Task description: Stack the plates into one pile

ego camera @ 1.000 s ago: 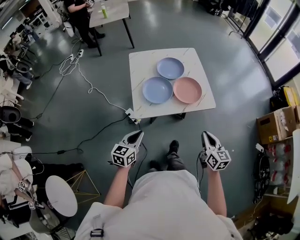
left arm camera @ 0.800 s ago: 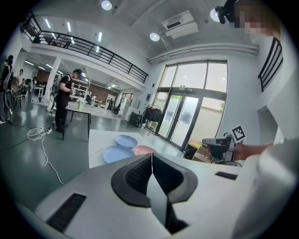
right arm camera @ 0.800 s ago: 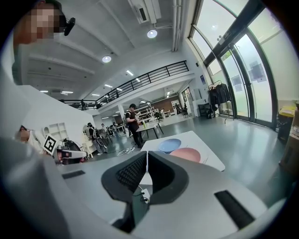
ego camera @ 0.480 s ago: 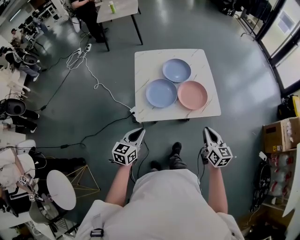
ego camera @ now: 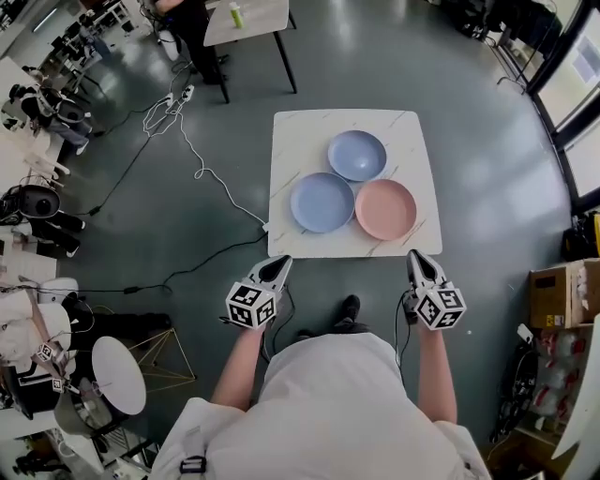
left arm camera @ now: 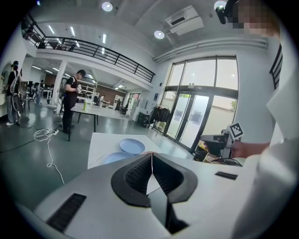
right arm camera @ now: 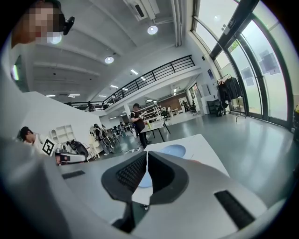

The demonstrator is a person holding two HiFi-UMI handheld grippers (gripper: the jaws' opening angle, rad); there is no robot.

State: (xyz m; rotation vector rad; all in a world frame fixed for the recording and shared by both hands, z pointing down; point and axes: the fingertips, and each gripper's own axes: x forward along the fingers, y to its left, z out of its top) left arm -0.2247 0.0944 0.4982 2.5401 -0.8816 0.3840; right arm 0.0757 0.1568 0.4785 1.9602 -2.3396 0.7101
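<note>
Three plates lie side by side on a white marble-look table point(ego camera: 291, 141): a blue plate point(ego camera: 356, 155) at the back, a second blue plate point(ego camera: 322, 202) at the front left, a pink plate point(ego camera: 385, 208) at the front right. My left gripper point(ego camera: 280, 262) is shut and empty, just short of the table's near edge. My right gripper point(ego camera: 417, 256) is also shut and empty, at the near right corner. In the left gripper view both blue plates point(left arm camera: 131, 146) show past the closed jaws. One blue plate point(right arm camera: 174, 150) shows in the right gripper view.
A white cable point(ego camera: 202, 159) with a power strip runs over the floor left of the table. A second table point(ego camera: 248, 19) with a person beside it stands farther back. Cardboard boxes point(ego camera: 553, 291) sit at the right, a round white stool point(ego camera: 117, 373) at the lower left.
The table and plates have drawn closer to me and both grippers. The gripper tips now sit at the table's near edge. Both stay shut.
</note>
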